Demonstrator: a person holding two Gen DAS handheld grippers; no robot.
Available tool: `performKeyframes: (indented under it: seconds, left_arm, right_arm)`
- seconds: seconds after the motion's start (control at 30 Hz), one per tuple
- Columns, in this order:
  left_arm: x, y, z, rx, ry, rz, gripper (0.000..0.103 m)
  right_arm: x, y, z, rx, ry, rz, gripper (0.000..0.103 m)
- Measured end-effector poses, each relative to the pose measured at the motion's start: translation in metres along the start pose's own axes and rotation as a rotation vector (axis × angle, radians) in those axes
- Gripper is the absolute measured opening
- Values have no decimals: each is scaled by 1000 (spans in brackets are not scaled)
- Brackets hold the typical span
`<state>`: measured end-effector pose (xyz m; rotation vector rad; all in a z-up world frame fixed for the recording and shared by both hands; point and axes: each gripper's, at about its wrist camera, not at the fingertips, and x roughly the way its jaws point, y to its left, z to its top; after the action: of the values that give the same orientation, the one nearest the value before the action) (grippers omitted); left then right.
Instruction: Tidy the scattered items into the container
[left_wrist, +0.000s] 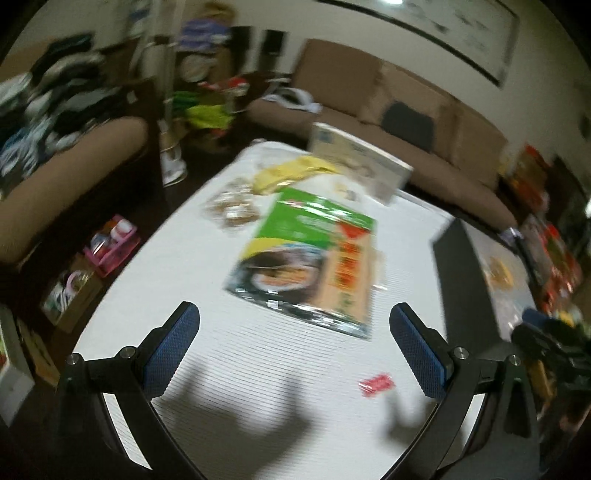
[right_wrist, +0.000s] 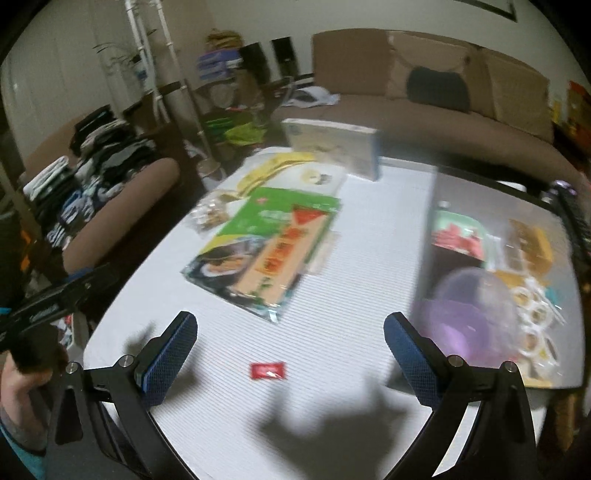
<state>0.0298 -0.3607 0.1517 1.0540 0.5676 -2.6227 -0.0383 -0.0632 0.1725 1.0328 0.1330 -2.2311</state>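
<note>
White ribbed matting covers the table (right_wrist: 351, 258) in a living room, a brown sofa (right_wrist: 461, 122) curving behind it. Nearest both tools lies a small red sachet (right_wrist: 268, 370), flat on the mat: in the right wrist view it sits between the spread blue-padded fingers of the right gripper (right_wrist: 290, 354), slightly left of centre and touching neither. From the left gripper (left_wrist: 295, 345), jaws likewise wide apart and holding nothing, the same sachet (left_wrist: 376, 385) shows low beside the right-hand finger. Farther out rests a large green food packet (right_wrist: 262, 247), then a clear bag of snacks (right_wrist: 210, 216), a yellow packet (right_wrist: 273, 166) and a white box (right_wrist: 332, 149). On the right stands a clear container (right_wrist: 498, 266) already holding assorted items. Both views are motion-blurred.
</note>
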Motion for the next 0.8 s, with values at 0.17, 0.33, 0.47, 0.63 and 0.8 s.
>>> performKeyframes:
  seconds: [0.17, 0.33, 0.47, 0.63, 0.8]
  left_arm:
    - [22, 64, 4, -182, -19, 8, 103]
    - [50, 98, 10, -239, -26, 51, 103]
    - [79, 108, 13, -243, 4, 78, 103]
    - [107, 112, 23, -248, 65, 61, 103]
    - [102, 122, 42, -278, 73, 59, 103]
  right_arm:
    - [50, 32, 12, -76, 9, 32, 103]
    - [111, 63, 35, -146, 26, 66, 103]
    - [172, 88, 55, -227, 37, 95, 103]
    - [241, 118, 80, -297, 73, 119, 103]
    - [300, 154, 105, -387, 95, 145, 103]
